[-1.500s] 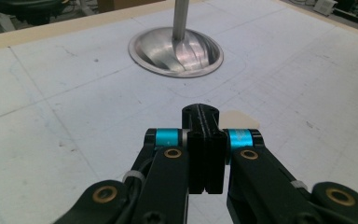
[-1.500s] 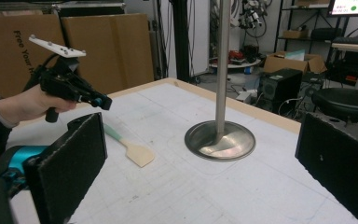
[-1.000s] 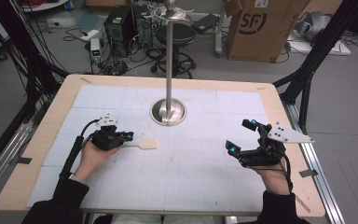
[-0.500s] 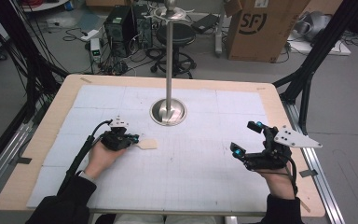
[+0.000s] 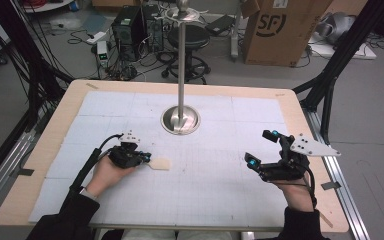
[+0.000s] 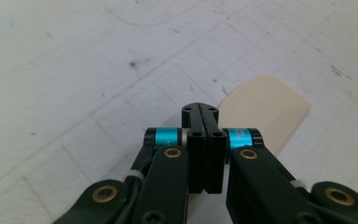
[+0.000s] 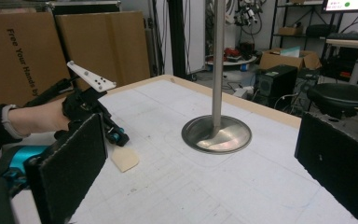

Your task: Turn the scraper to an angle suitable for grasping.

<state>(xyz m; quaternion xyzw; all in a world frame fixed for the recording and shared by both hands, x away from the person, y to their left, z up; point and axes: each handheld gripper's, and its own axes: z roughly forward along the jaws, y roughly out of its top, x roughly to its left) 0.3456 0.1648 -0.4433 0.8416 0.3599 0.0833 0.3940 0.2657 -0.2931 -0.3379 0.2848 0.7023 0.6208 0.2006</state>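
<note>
The table (image 5: 290, 100) takes up most of the high view, a pale wood top with a white gridded mat (image 5: 205, 170) laid over nearly all of it. Standing toward the far middle of the mat is a metal stand (image 5: 181, 75), 1 tall pole rising from a round shiny base (image 5: 180, 121); the right gripper view catches that base (image 7: 216, 134) and the pole going up out of frame.

On to the hands. At the right side of the mat sits the right gripper (image 5: 261, 149), jaws spread wide apart with nothing between them, the grey 3-cornered plate on top pointing outward. In its own view the 2 black pads (image 7: 72, 165) stand at opposite edges, open mat between them.

Over on the left, the left gripper (image 5: 145, 158) is low on the mat, near the front-left of the stand's base. Its jaws are pressed tight together, and its own view shows the 2 black tips (image 6: 200, 116) meeting with no gap.

Smallest item now: a flat beige wooden piece (image 5: 161, 163), rounded at one end, lying on the mat. Its broad end (image 6: 265, 109) pokes out just beyond the closed tips, the narrow end running back under them. Whether the jaws actually pinch it, I cannot tell.
</note>
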